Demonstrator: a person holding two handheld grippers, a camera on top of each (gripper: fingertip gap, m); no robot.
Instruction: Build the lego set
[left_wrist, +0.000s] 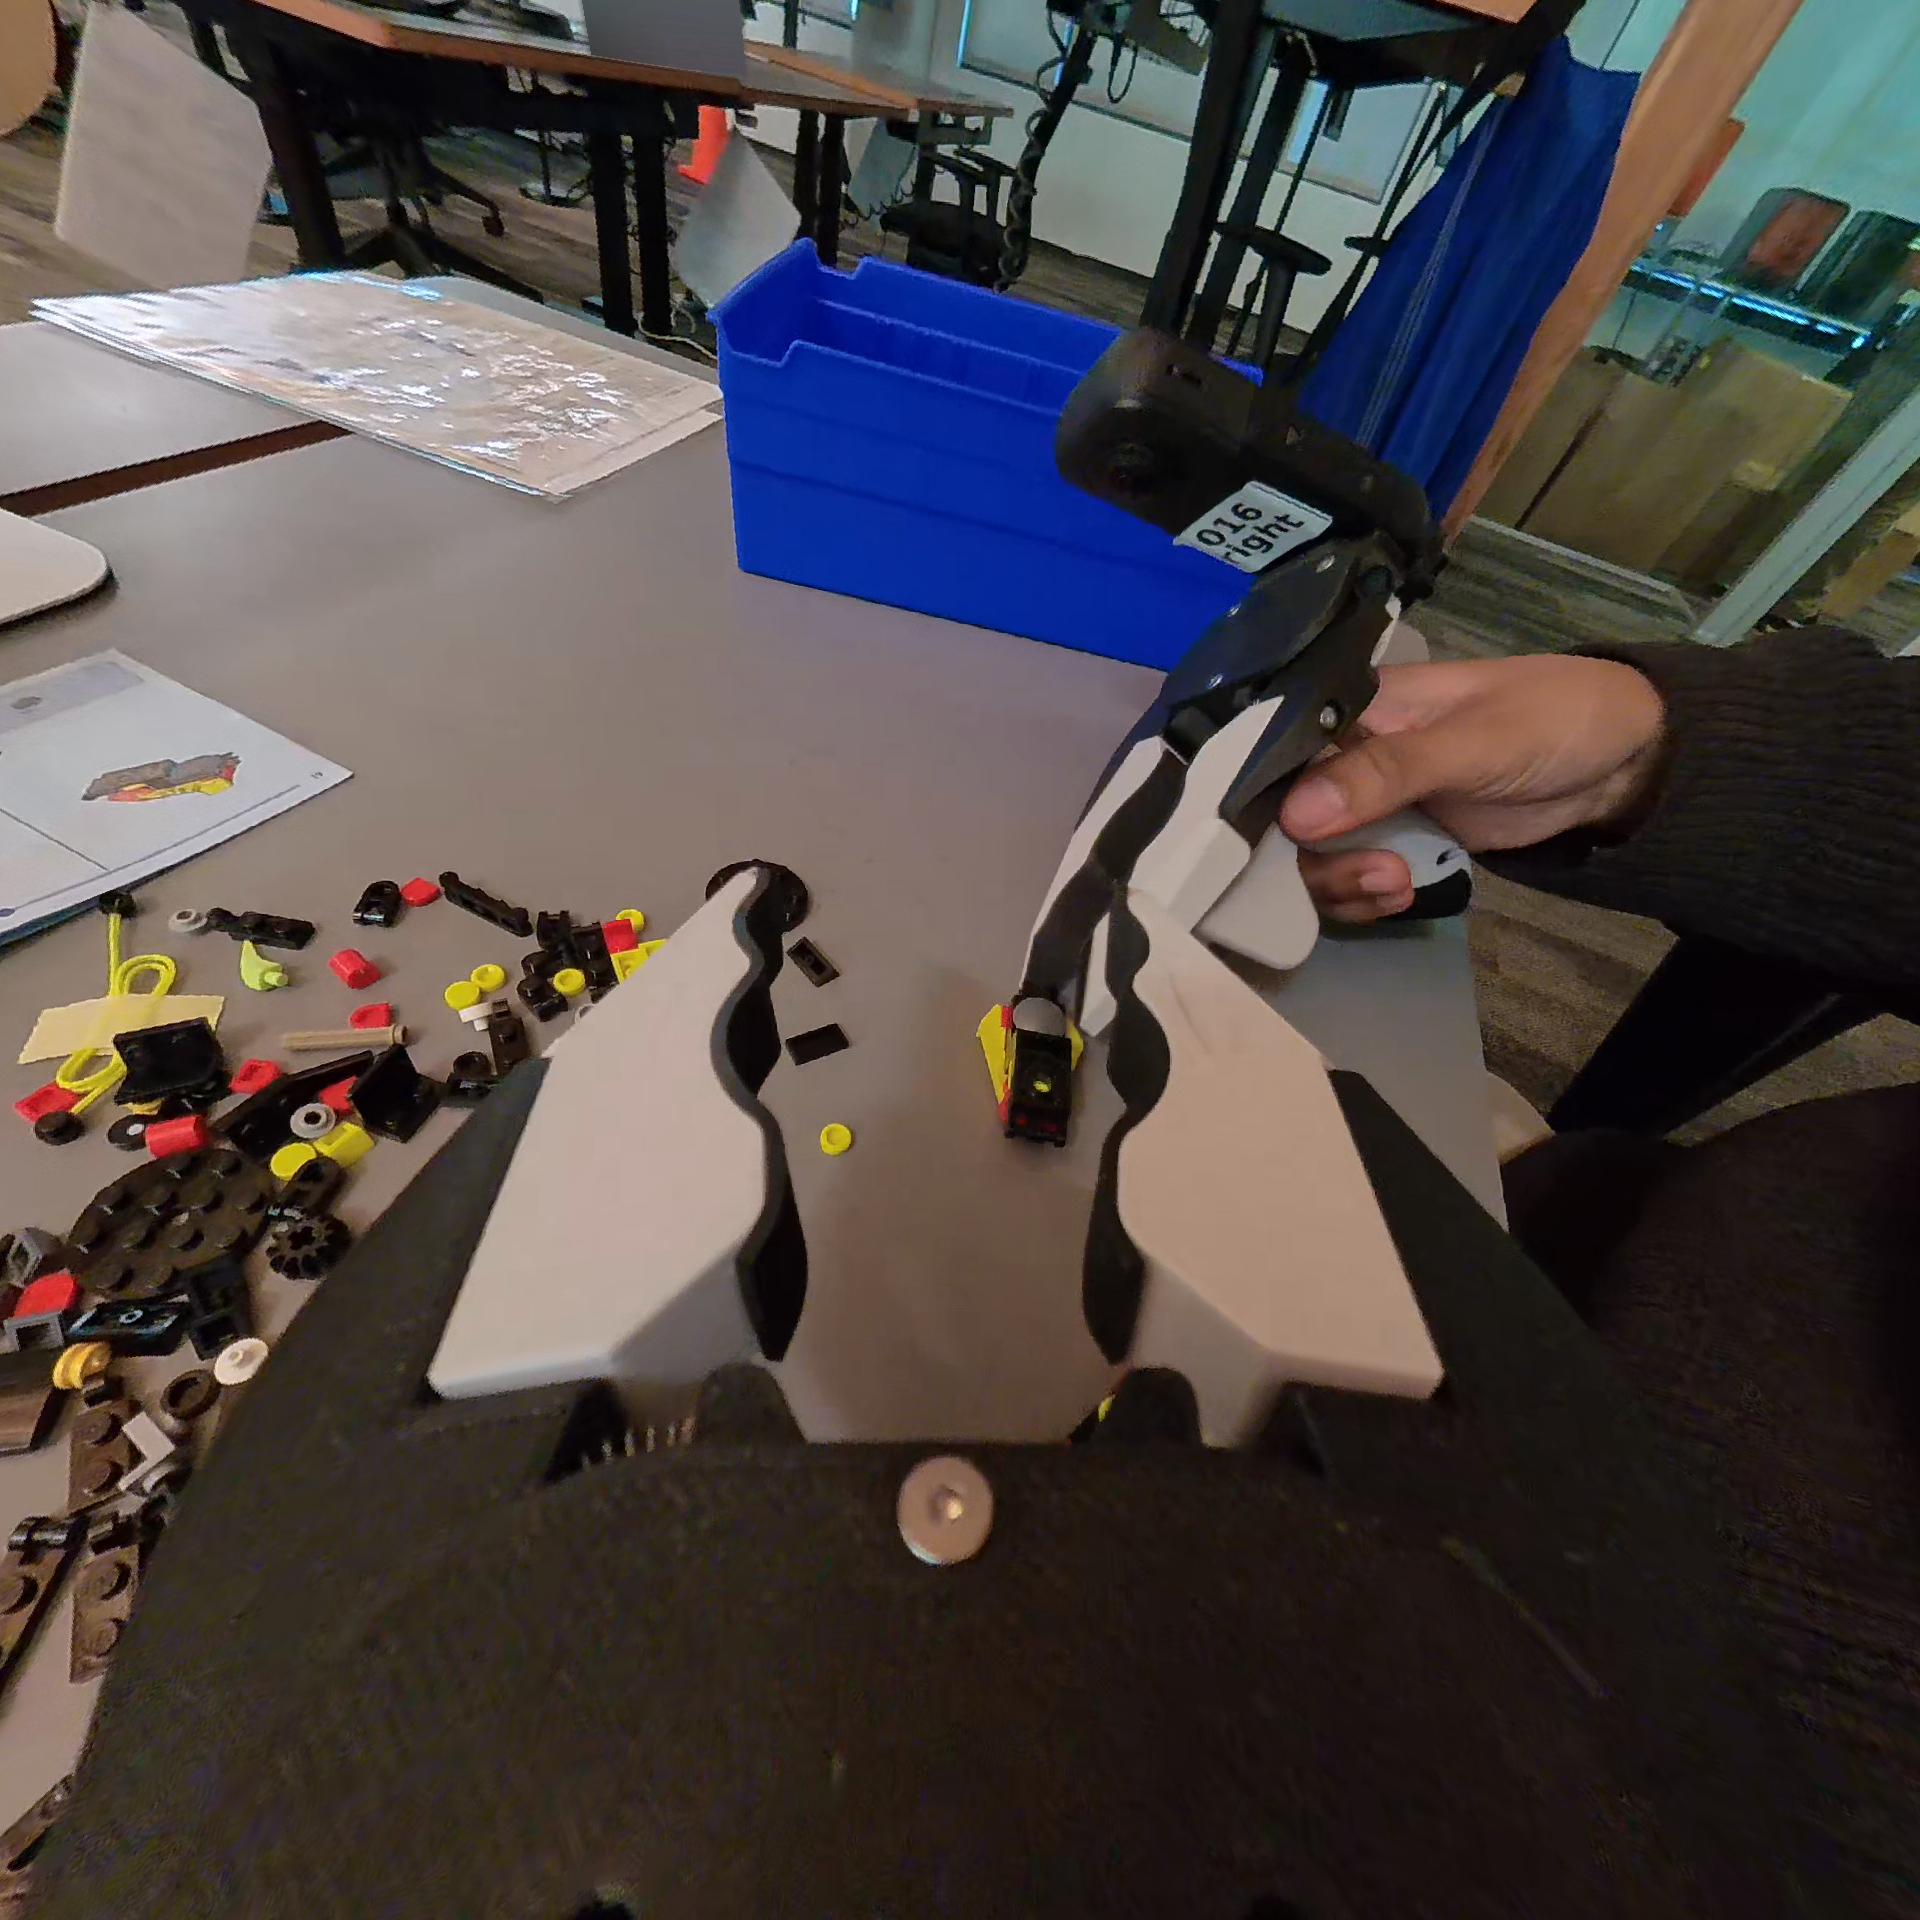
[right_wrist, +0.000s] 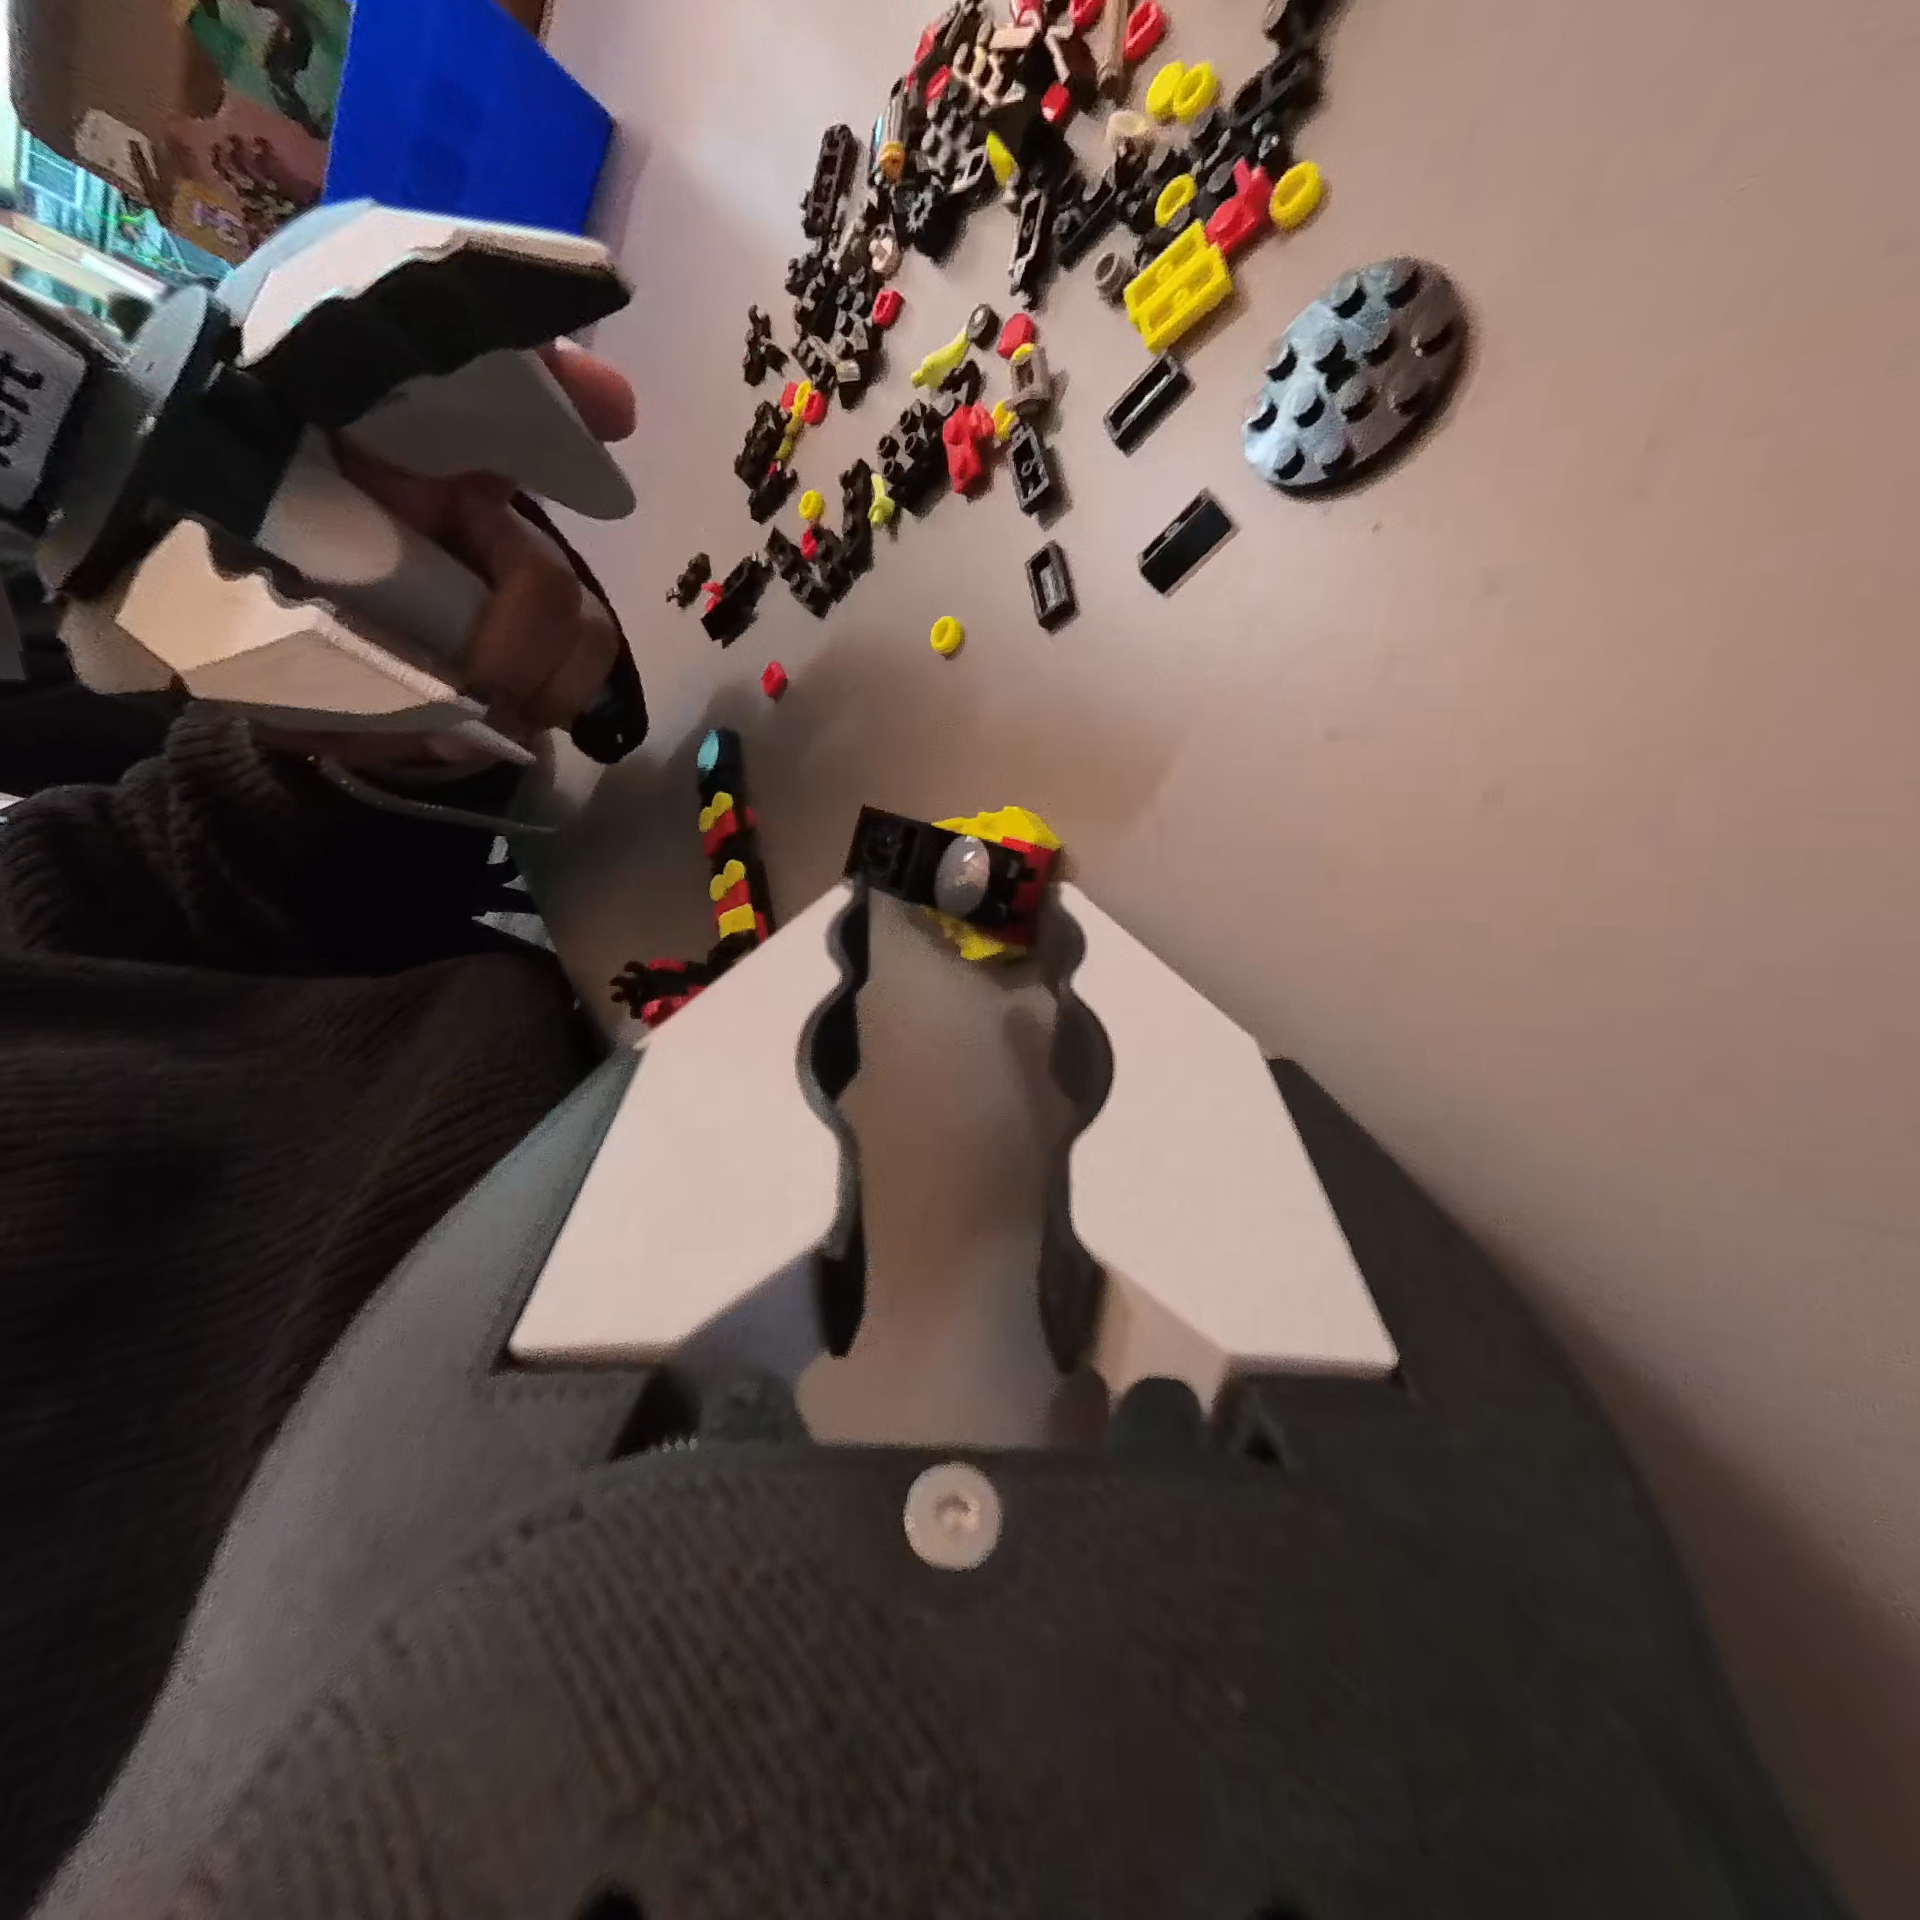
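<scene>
Your right gripper (right_wrist: 951, 914) pinches the small black-red-yellow lego sub-assembly (right_wrist: 961, 873) by its tips only, with the piece down at or just above the grey table (left_wrist: 582, 665); the view is too blurred to tell if it touches. Your left gripper (left_wrist: 940, 1039) hangs wide and empty, just beside it, above a loose yellow round stud (left_wrist: 834, 1139).

Risks:
- The tip-only grip is shallow. Any twist or downward press could pop the sub-assembly out or rotate it between the fingers.
- The yellow wedge pieces look lightly attached, so squeezing across them may shear them off.
- The left gripper is close. Swing it in and you could knock the yellow stud or the two black tiles (left_wrist: 816, 1042) away.
- A longer black-red-yellow built strip (right_wrist: 732, 862) lies near the table edge by your sleeve, and an arm drag could sweep it off.
- The loose parts pile (left_wrist: 239, 1091) sits to the left, so a wide reach could scatter it.
</scene>
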